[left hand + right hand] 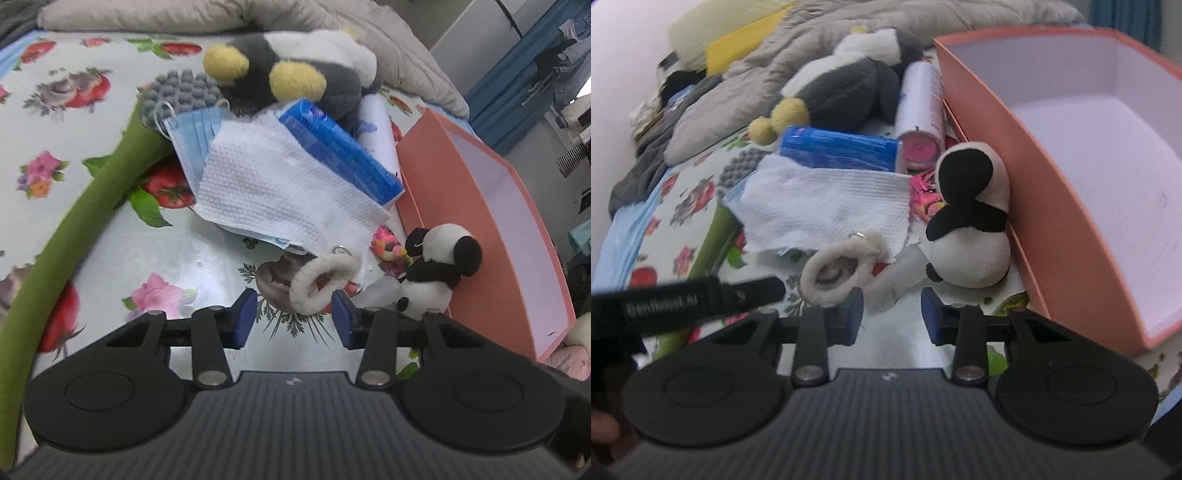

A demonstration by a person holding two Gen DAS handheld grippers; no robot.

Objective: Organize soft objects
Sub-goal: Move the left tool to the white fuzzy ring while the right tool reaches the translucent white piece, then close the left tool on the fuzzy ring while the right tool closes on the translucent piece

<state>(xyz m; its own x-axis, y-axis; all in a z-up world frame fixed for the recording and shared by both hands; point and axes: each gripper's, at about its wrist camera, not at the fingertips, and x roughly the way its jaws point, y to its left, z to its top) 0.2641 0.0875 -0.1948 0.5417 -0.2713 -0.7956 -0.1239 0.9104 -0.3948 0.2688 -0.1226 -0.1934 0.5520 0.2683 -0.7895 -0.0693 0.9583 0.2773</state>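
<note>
A small panda plush (437,267) (971,221) leans against the orange box (480,206) (1027,155). A fluffy white ring (321,282) (836,271) lies on the floral cloth just ahead of my left gripper (293,319), which is open and empty. A grey penguin plush with yellow feet (295,70) (846,85) lies at the back. A white tissue (280,184) (827,210), a blue face mask (192,136) and a blue tissue pack (340,151) (838,147) lie in a pile. My right gripper (892,317) is open and empty, below the panda.
A long green foam tube (85,206) (716,236) curves along the left. A white spray can (919,107) lies beside the box. A grey quilt (221,14) (746,81) is bunched at the back. The left gripper's black body (683,299) crosses the right wrist view.
</note>
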